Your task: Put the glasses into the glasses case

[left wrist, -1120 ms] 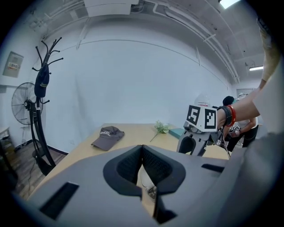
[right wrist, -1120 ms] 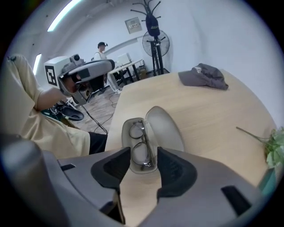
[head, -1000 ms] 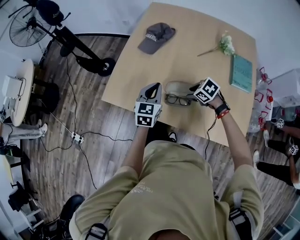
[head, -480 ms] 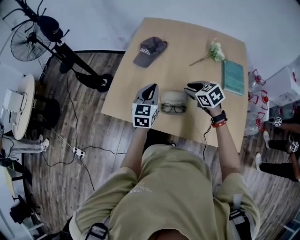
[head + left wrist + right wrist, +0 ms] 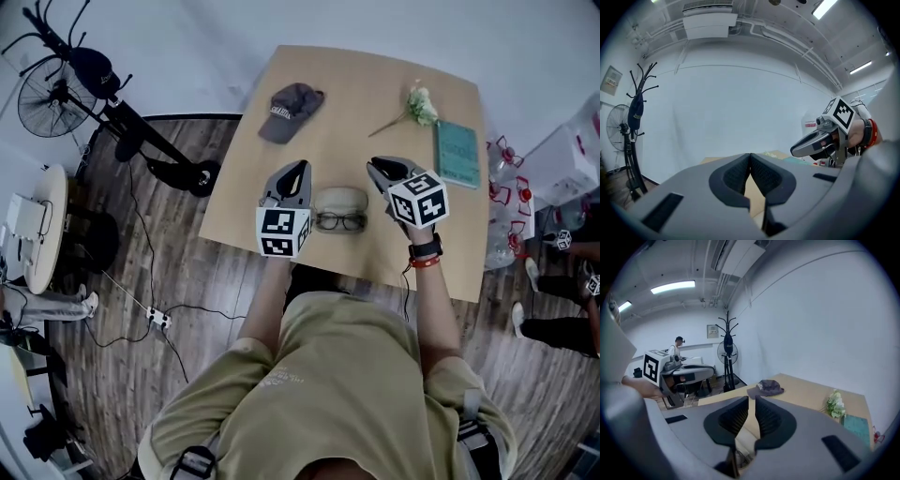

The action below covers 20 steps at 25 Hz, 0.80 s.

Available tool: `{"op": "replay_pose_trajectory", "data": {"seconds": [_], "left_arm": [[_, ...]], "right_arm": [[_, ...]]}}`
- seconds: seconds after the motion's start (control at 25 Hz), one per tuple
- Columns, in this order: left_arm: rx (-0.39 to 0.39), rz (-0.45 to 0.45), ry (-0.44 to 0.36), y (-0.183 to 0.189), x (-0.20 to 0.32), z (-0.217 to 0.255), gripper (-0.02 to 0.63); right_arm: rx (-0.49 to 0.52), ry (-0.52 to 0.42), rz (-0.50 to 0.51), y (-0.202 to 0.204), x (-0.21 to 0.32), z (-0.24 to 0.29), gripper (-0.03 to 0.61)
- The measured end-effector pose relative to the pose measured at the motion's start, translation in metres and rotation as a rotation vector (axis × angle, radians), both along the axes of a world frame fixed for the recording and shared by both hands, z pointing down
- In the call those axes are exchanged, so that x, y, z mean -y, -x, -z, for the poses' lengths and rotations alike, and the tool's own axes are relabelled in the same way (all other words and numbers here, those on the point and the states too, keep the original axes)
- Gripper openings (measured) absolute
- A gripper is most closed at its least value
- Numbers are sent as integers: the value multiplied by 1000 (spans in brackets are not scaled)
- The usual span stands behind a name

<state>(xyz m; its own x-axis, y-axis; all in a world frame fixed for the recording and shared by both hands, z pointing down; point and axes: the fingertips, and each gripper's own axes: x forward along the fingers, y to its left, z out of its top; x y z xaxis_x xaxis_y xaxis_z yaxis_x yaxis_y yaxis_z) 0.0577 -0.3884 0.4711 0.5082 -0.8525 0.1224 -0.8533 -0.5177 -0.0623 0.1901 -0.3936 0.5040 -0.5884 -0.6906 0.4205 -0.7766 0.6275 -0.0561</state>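
Black-framed glasses (image 5: 340, 221) lie on the wooden table (image 5: 366, 80), at the near edge of a beige glasses case (image 5: 340, 198). Both grippers hang above the table, one on each side of the case, touching neither. My left gripper (image 5: 300, 170) is shut and empty; its pads meet at the tip in the left gripper view (image 5: 750, 155). My right gripper (image 5: 379, 168) has its jaws closing to a narrow gap (image 5: 751, 401), with nothing between them. Below that gap in the right gripper view, a bit of the case (image 5: 746, 442) shows.
A dark cap (image 5: 289, 101) lies at the table's far left, a flower sprig (image 5: 419, 103) and a teal book (image 5: 457, 152) at the far right. A fan (image 5: 49, 80) and cables stand on the floor to the left. People sit by the right edge.
Both grippers have lifted off the table. The right one has left the glasses' right end, tipped up and narrowed its jaws. The glasses stay by the case.
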Motion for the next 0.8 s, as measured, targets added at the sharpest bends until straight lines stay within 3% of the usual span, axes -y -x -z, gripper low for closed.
{"op": "replay_pose_trajectory", "data": {"seconds": [0.28, 0.8], "left_arm": [[-18, 0, -1, -8, -6, 9, 21], [-47, 38, 14, 5, 1, 9, 21]], "right_arm": [[112, -63, -118, -5, -3, 20, 34], [197, -203, -387, -33, -1, 39, 15]]}}
